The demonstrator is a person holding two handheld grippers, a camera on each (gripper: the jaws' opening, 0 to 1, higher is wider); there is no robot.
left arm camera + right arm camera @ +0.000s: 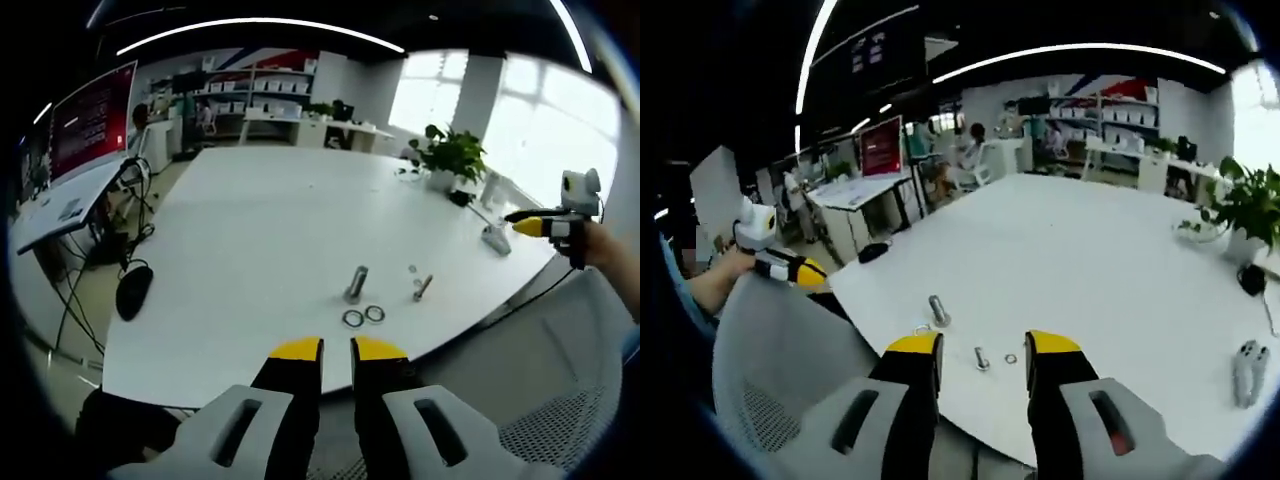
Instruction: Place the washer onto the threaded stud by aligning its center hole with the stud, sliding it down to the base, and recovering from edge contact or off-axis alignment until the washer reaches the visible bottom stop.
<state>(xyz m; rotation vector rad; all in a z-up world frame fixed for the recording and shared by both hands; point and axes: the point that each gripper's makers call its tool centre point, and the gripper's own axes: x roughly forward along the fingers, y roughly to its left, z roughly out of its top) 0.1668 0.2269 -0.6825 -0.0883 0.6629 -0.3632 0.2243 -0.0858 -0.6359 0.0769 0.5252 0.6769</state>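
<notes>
Fingers on the left gripper (337, 348) stand nearly together with a narrow gap, holding nothing; fingers on the right gripper (983, 345) are parted wider, also empty; both hover off the near edge of the worktop (270, 220), well short of the parts.

Two washers (363, 317) lie flat, side by side and just touching, near the worktop edge; upright stud (356, 284) stands just behind them; a second bolt (423, 288) lies tilted to one side with a small ring (413, 269) near it.

Risks, as I judge them: washers are thin flat metal rings on a smooth white worktop, so fingers may skid over them or push them off the near edge; the touching pair may get nudged together or picked as two; a blunt fingertip grip on a thin rim could let the ring tilt, so the hole catches on the thread crest and jams off-axis; the stud looks free-standing, so a side load could topple it.

Fingertips yellow, hard-looking; stud grey metal, thread too small to resolve.
</notes>
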